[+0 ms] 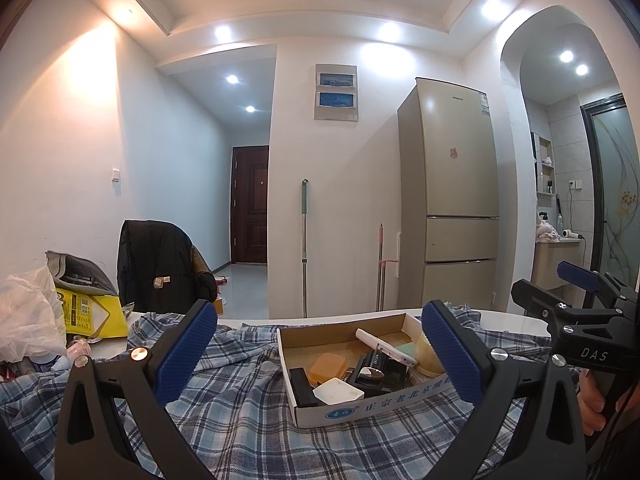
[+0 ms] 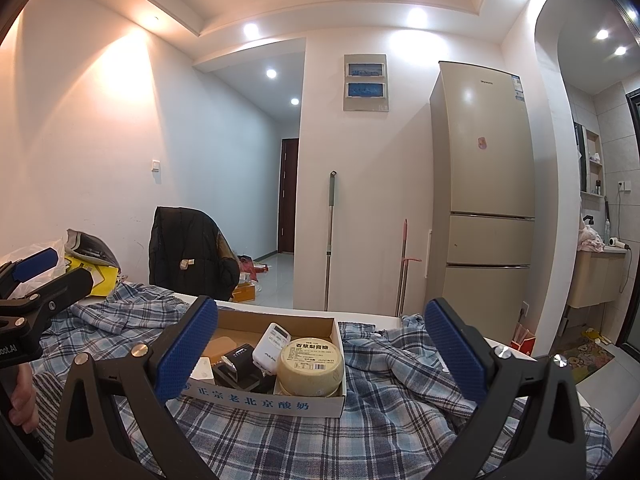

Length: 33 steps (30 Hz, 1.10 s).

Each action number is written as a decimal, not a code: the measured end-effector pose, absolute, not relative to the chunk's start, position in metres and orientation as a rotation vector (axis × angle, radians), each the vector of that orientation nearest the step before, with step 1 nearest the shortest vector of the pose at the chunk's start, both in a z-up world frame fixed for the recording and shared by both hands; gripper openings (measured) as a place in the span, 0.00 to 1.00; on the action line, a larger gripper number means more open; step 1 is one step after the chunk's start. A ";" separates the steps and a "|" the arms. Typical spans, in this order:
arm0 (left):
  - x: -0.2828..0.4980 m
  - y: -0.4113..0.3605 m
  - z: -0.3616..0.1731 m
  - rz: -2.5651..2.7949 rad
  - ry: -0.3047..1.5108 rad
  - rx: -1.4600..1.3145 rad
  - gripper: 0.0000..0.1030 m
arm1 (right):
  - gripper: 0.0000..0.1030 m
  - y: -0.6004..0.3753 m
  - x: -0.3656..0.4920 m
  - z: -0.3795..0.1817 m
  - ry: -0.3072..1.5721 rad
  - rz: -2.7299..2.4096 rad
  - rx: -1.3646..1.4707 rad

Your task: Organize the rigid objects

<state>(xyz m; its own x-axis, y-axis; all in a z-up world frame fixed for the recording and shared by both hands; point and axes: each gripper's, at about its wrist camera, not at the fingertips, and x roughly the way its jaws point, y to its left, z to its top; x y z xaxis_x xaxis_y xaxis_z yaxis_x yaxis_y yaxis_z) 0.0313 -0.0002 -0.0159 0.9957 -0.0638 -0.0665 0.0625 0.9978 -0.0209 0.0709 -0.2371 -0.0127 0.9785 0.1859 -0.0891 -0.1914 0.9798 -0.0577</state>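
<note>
A shallow cardboard box (image 1: 352, 408) (image 2: 264, 402) with blue print rests on a blue plaid cloth (image 1: 240, 420). It holds a white remote (image 2: 270, 346) (image 1: 386, 347), a round yellow tub (image 2: 311, 366), an orange block (image 1: 327, 365), a white square piece (image 1: 338, 391) and black items (image 1: 302, 387). My left gripper (image 1: 320, 354) hovers open just in front of the box, nothing between its fingers. My right gripper (image 2: 322, 354) is also open and empty, held above the box's right part. Each gripper shows at the edge of the other's view.
At the table's left lie a white plastic bag (image 1: 28, 320), a yellow packet (image 1: 90, 316) and a grey pouch (image 1: 80, 274). A chair with a black jacket (image 1: 160, 268) stands behind the table. A fridge (image 1: 452, 196) and mop handles (image 1: 305, 248) stand by the far wall.
</note>
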 end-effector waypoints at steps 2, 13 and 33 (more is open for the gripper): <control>0.030 0.000 -0.016 -0.062 0.070 -0.019 1.00 | 1.00 -0.237 0.071 -0.013 0.084 0.190 -0.066; 0.030 0.001 -0.017 -0.062 0.075 -0.020 1.00 | 1.00 -0.237 0.071 -0.012 0.084 0.190 -0.066; 0.027 -0.002 -0.018 -0.058 0.065 -0.015 1.00 | 1.00 -0.237 0.071 -0.012 0.084 0.190 -0.068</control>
